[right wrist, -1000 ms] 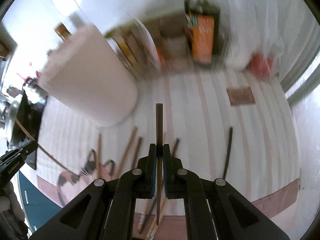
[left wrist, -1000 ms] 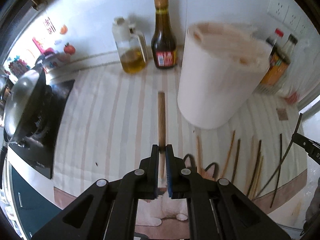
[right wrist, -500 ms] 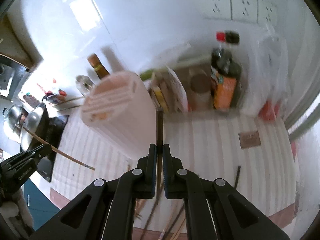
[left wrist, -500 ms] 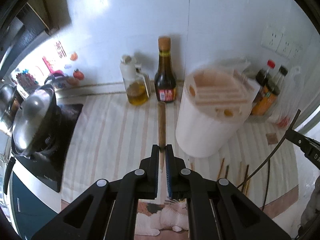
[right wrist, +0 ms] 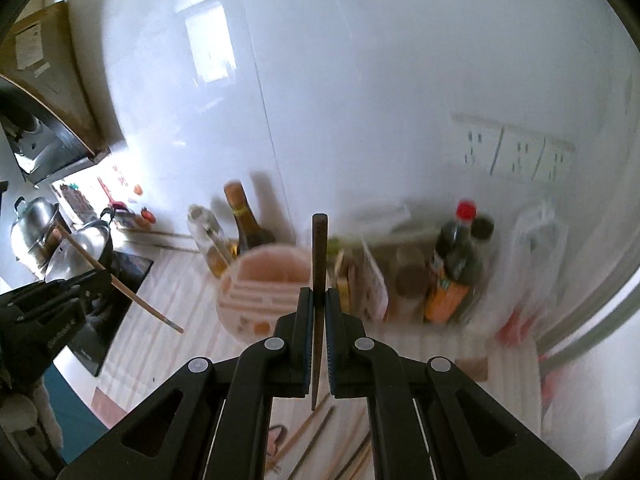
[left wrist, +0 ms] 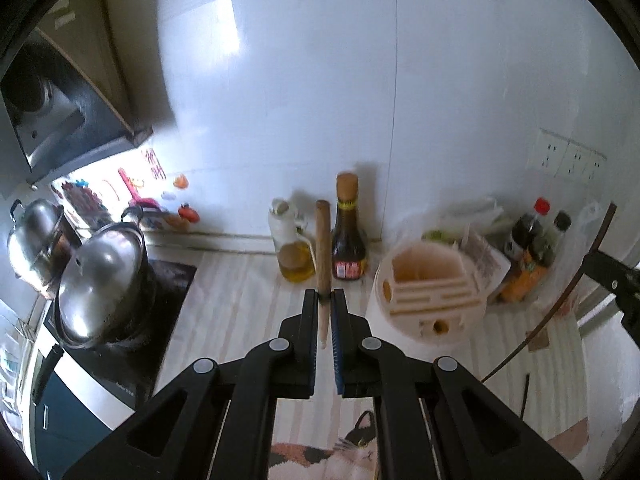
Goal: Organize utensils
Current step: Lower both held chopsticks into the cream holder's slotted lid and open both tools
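**Both grippers clamp chopsticks above the counter**

Black fingers (left wrist: 310,320) of the left gripper (left wrist: 325,300) pinch a light brown wooden chopstick (left wrist: 323,248). Right gripper (right wrist: 318,300) clamps a dark brown chopstick (right wrist: 319,256) above the white round utensil holder (right wrist: 260,292).

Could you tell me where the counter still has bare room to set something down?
The striped mat lies bare between the stove and the white utensil holder, in front of the oil bottle and sauce bottle. It is crowded behind the holder, with bottles and bags, and in front of it, where loose chopsticks lie.
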{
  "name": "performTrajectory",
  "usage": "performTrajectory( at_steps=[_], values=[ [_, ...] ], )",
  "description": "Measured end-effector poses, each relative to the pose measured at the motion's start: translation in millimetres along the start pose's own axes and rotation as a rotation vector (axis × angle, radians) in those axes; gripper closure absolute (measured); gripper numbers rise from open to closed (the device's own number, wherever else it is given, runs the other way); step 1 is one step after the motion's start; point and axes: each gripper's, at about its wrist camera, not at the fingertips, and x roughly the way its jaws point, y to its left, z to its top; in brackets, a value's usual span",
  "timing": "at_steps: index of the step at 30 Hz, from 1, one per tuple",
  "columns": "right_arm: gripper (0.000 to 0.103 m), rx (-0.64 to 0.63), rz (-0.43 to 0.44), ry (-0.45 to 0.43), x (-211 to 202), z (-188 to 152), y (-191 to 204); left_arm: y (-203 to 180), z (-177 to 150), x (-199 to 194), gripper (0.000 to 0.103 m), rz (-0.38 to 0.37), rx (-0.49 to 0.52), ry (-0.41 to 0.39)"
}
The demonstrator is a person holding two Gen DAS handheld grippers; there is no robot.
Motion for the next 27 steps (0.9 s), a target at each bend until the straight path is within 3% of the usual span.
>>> performTrajectory(
  at_steps=[13,27],
  values=[
    [0.097,-0.038,-0.049,-0.134,-32,81,4,-28,57,-12,0.099,-0.022,-0.063,-0.082],
    [0.097,0.047,0.032,-0.106,24,100,-9,-44,100,20,0.099,-0.072,-0.141,-0.024]
  ],
)
